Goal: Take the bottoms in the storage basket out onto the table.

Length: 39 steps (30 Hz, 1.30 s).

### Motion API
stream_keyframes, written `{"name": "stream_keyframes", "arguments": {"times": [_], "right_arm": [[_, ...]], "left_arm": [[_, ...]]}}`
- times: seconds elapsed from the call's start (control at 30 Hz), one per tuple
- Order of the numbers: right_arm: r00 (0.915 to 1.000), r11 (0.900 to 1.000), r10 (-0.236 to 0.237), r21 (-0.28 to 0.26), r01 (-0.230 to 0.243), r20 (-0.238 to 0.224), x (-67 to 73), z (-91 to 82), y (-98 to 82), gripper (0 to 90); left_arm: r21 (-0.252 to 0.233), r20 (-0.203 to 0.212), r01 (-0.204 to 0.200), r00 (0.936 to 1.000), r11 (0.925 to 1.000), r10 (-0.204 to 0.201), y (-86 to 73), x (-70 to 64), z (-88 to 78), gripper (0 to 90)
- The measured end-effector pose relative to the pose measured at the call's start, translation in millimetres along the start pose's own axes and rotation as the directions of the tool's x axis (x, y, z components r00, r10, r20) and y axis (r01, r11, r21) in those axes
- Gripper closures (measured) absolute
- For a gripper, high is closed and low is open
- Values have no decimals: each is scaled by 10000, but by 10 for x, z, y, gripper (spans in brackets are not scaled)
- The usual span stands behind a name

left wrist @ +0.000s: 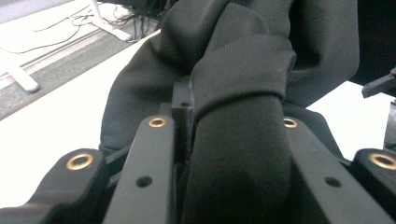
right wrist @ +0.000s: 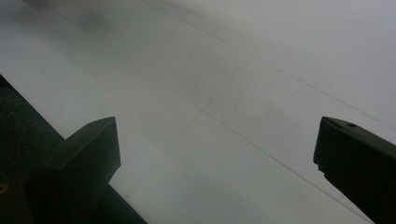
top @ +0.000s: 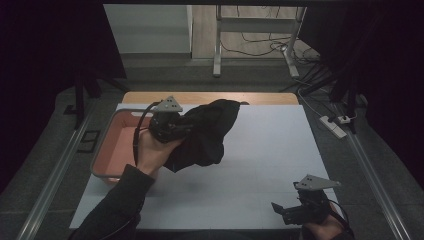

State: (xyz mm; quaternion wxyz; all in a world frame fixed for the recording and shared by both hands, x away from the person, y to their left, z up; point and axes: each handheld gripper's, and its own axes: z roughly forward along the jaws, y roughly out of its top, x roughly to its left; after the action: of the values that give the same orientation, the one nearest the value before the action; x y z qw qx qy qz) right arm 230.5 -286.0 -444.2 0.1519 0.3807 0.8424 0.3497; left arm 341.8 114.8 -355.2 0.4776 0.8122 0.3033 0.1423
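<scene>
Left gripper [top: 172,127] clenched on black cloth [top: 207,132], bundle held above table [top: 260,150] just right of red bin [top: 107,150]. Thick fold wedged between jaws in left gripper view, cloth [left wrist: 243,93]. Right gripper [top: 295,210] released, jaws wide, idle near front edge. Risk: hanging end drags on table or catches bin rim; bunched fold may slip out.

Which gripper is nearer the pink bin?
Left. The left gripper, shut on the black cloth, is beside the pink bin; the right gripper sits far across the table.
</scene>
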Motion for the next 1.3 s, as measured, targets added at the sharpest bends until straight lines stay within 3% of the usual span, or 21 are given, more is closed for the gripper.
{"name": "stream_keyframes", "arguments": {"times": [0.27, 0.7, 1.3], "right_arm": [[10000, 10000, -15, 0, 15, 2, 0, -1, -1, 4], [10000, 10000, -35, -12, 35, -15, 0, -2, -2, 4], [10000, 10000, -62, -11, 62, -60, 1, -3, -3, 4]], "left_arm": [[122, 369, -96, 9993, 9999, 92, -36, -85, 209, 720], [366, 832, 597, 9946, 9975, -626, -211, -16, 506, 718], [1172, 599, 629, 9957, 9911, -703, -413, 26, 838, 717]]}}
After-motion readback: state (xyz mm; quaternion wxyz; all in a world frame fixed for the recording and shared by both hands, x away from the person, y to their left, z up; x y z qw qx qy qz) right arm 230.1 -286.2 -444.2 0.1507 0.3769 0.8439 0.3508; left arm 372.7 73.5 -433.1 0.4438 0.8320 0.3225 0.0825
